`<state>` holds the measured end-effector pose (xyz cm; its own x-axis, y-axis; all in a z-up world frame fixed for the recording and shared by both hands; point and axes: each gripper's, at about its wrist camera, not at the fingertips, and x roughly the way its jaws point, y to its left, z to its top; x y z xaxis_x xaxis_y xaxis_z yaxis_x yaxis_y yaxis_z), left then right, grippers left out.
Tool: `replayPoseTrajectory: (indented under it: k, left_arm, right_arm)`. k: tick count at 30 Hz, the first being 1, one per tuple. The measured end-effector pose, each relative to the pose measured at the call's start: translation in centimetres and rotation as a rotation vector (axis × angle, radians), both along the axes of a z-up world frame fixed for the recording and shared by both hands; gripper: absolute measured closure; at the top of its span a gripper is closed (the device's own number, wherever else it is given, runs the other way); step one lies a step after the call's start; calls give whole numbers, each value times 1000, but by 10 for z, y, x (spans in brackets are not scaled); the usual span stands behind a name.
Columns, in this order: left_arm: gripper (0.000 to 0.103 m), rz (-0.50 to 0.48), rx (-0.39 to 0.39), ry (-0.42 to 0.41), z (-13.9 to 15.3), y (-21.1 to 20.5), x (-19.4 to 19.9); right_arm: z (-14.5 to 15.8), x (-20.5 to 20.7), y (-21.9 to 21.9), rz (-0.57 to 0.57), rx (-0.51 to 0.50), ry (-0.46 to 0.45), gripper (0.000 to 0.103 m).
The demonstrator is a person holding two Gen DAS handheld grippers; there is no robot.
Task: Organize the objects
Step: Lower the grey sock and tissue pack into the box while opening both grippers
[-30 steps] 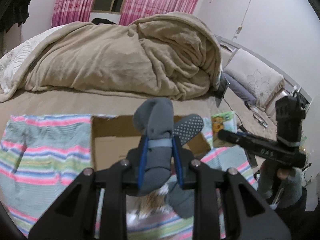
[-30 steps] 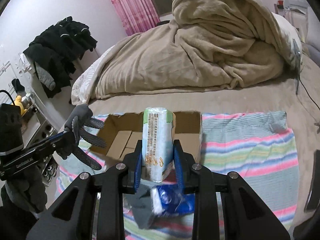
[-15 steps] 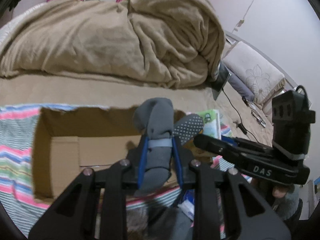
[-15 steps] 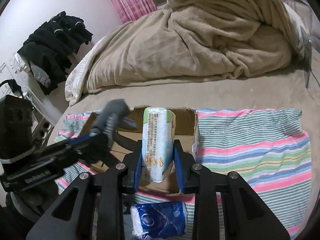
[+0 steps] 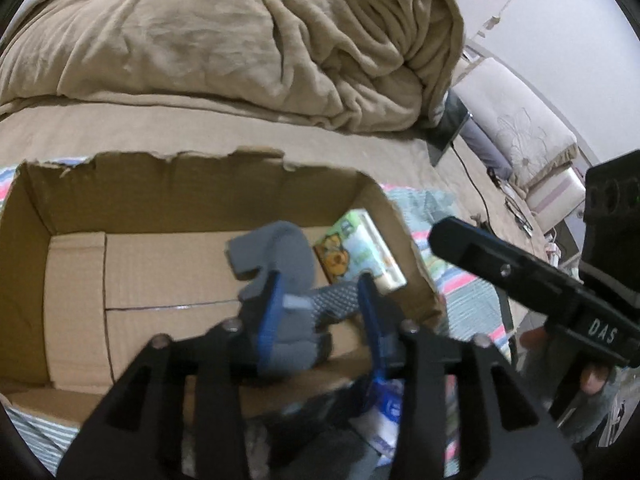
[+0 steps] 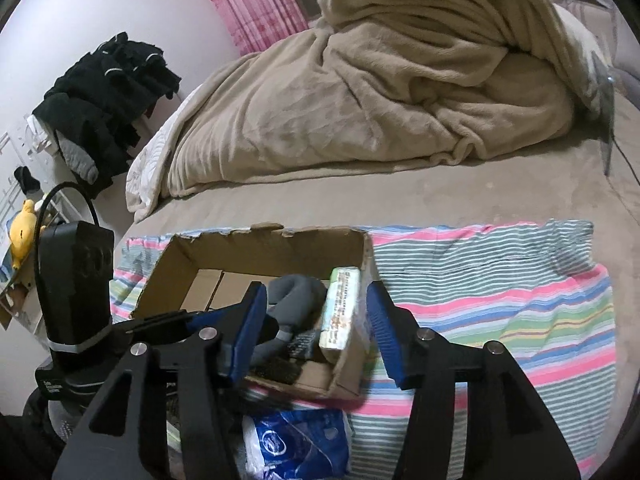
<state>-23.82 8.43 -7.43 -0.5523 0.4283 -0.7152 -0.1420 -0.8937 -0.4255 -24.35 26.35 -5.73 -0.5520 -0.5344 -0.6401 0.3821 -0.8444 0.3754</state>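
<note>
The jaws of the left gripper are seen parted, with the grey socks lying loosely between the blue pads, apparently touched only on one side; whether any grip remains cannot be told through the blur. The jaws of the right gripper are spread wide and nothing is grasped. The socks are found inside the cardboard box, toward its right end, and the tissue pack is leaned against the box's right wall just beside them. The box is set on a striped cloth spread over the bed's near edge. A blue-wrapped pack is left on the cloth outside the box's near wall. A beige blanket is heaped beyond.
</note>
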Motion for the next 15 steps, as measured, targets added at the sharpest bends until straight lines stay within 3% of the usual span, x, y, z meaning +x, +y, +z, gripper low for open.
replayPoseTrajectory:
  k: [1,2,8,15]
  left_arm:
    - [39,0,2,5,3,0,2]
    - [34,3,11,18,8,-1,6]
    - [34,17,-29,73,36,-7,27]
    - [32,61,-80,129,67,-35,73]
  right_arm:
    - [1,2,2,-6,-1,1,48]
    - [3,5,4,-14,-2,2,48]
    - [14,25,7,-30,13,11,48]
    - [23,54,-4,-22,41,22,40]
